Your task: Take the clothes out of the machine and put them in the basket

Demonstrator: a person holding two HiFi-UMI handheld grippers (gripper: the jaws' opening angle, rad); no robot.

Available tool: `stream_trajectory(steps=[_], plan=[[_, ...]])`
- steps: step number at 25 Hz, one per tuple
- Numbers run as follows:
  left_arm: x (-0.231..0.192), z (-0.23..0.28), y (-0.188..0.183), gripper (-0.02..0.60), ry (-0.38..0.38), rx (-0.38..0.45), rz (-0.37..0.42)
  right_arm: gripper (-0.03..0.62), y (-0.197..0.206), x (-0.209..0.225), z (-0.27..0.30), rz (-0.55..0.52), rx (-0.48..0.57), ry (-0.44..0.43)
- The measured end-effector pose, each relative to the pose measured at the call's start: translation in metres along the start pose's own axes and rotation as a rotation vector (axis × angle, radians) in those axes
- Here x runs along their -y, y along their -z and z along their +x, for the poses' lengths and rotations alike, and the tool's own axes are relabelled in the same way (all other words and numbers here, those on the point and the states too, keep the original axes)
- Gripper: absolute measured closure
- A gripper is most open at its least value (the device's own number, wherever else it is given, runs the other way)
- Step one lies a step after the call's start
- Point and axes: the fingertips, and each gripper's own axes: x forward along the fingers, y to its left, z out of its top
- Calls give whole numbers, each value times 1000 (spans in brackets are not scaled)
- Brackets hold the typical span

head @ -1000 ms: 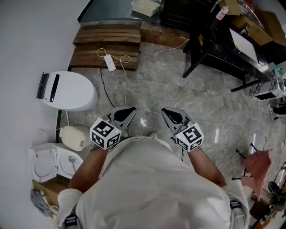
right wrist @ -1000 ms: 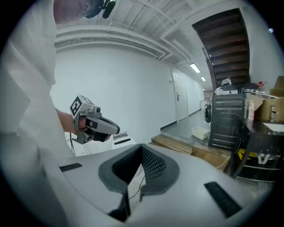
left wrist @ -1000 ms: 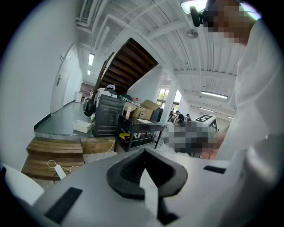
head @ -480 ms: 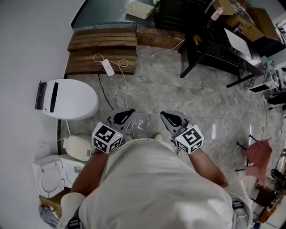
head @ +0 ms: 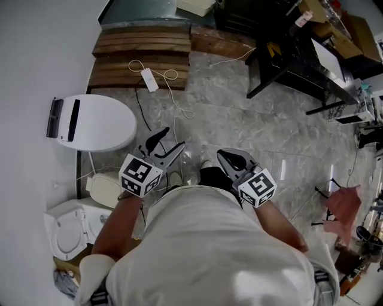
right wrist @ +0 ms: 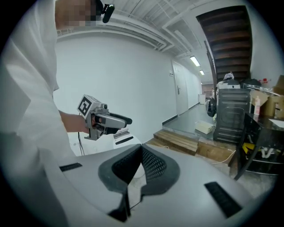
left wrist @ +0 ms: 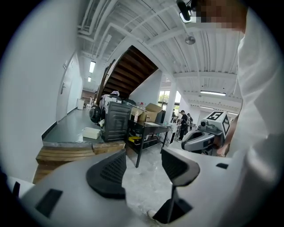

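Observation:
My left gripper point(head: 166, 145) hovers over the marble floor, open, with nothing between its fingers; its jaws have just been opening. In the left gripper view point(left wrist: 142, 166) the gap shows only floor. My right gripper point(head: 231, 159) is held level beside it, shut and empty, its pads meeting point(right wrist: 141, 153). A dark machine point(left wrist: 114, 124) stands far ahead on a raised grey platform, also seen in the right gripper view point(right wrist: 230, 116). I cannot make out what it contains. No clothes or basket show in any view.
A wooden step point(head: 140, 57) with a white power strip and cable point(head: 146, 79) lies ahead. A white toilet lid point(head: 93, 122) and a toilet point(head: 66, 230) stand along the left wall. A black table point(head: 293, 60) is at the right, a white tray point(head: 194, 6) beyond the step.
The left gripper's jaws, shut in both earlier frames, now stand apart. Both grippers have advanced across the floor together; the right one stays shut.

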Motion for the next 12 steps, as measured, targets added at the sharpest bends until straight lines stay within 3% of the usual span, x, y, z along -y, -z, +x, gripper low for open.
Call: stream_trajectory(steps=[7,12], plan=[[-36,33,-4,337,-45,-21,-34,588,1,47,35,-1,-20,-44],[-68,73,-27,337,-86,-58,-44,582,-20,108,73,-14,2,-100]])
